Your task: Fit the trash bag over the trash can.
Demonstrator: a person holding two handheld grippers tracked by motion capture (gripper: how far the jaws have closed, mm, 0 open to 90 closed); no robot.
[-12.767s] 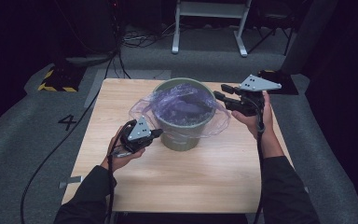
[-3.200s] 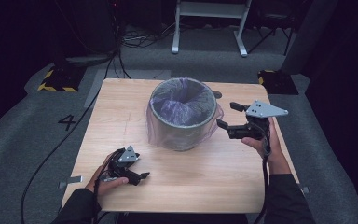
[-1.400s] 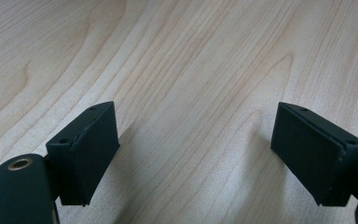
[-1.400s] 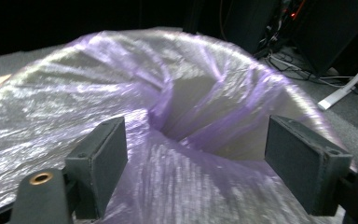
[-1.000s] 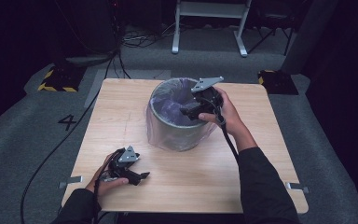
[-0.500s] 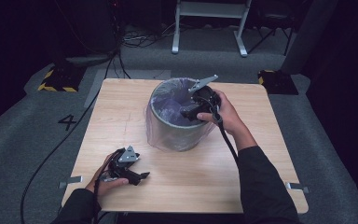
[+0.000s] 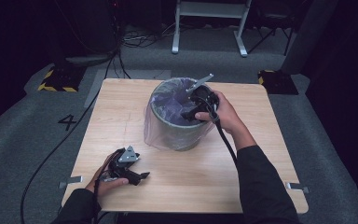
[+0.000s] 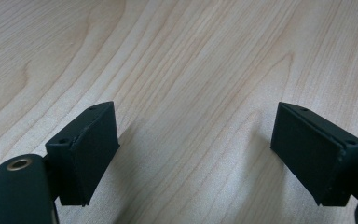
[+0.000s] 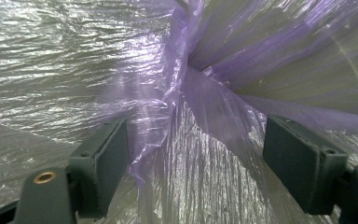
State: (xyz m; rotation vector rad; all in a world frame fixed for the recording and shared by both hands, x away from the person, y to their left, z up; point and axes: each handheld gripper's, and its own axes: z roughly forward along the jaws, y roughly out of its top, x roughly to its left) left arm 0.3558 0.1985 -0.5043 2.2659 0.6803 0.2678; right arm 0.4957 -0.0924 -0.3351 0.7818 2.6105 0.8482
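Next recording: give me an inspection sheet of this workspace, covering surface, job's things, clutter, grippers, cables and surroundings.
Surface: light wooden table, bare.
Job's things: grey round bin lined with a thin purple plastic bag, its edge draped over the rim.
Clutter: nothing seen.
Grippers: left gripper open, low over the tabletop; right gripper open inside the bin, a fold of bag between its jaws.
Cables: black cable along the right forearm; another on the floor.
Surroundings: grey carpet, white frame legs behind.

Left gripper (image 8: 193, 154) over bare desk (image 8: 182, 60)

Its two black fingers (image 8: 91, 149) stand wide apart with nothing between them, just above pale wood grain that runs slantwise; each casts a soft shadow.
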